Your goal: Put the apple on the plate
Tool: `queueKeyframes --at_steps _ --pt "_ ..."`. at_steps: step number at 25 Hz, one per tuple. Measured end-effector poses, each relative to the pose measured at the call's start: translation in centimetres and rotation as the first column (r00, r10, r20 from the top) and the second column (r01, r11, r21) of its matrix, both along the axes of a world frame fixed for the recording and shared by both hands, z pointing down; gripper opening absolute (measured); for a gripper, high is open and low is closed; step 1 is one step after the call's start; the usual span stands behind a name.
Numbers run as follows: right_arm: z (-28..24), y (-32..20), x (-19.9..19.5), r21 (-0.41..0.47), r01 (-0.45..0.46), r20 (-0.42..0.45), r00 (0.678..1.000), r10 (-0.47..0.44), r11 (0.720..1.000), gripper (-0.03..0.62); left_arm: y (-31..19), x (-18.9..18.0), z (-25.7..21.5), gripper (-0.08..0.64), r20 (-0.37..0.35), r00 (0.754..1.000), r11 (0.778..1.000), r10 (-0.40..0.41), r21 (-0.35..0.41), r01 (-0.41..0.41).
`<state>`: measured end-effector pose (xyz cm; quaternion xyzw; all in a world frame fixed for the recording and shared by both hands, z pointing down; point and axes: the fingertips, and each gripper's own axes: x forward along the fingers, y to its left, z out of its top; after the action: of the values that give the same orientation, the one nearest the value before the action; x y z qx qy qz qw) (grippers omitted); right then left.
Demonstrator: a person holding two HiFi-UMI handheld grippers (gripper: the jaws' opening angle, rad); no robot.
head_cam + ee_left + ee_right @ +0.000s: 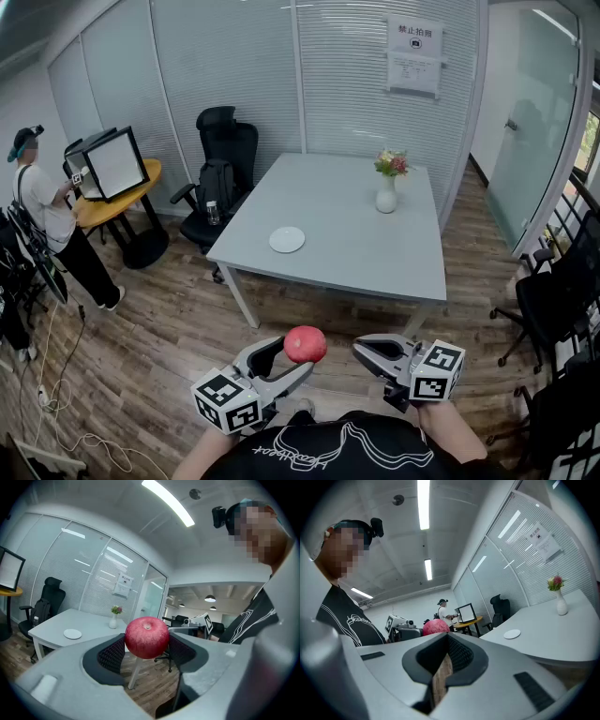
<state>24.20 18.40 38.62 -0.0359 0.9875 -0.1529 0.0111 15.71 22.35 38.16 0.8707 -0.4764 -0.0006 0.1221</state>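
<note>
A red apple (305, 344) is clamped between the jaws of my left gripper (296, 356), held in the air close to my body and short of the table's near edge. In the left gripper view the apple (146, 637) fills the gap of the left gripper (146, 645), with both dark pads pressed on its sides. A small white plate (287, 240) lies on the grey table (366, 253), near its left edge; this plate (72, 633) also shows far beyond the apple. My right gripper (364, 348) hangs beside the apple, shut and empty; in its own view the right gripper (442, 660) leaves only a thin slit.
A white vase with flowers (387, 187) stands at the table's far side. A black office chair (223, 173) is at the table's left. A person (42, 211) stands by a round orange table (117, 202) at far left. More black chairs (553, 300) crowd the right.
</note>
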Motion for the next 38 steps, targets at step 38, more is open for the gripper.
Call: queueKeyframes --at_steps 38 --pt "2.5 -10.9 -11.0 -0.107 -0.043 -0.013 0.999 0.042 0.993 0.008 -10.8 -10.6 1.6 0.301 -0.017 1.000 1.000 0.006 -0.029 -0.006"
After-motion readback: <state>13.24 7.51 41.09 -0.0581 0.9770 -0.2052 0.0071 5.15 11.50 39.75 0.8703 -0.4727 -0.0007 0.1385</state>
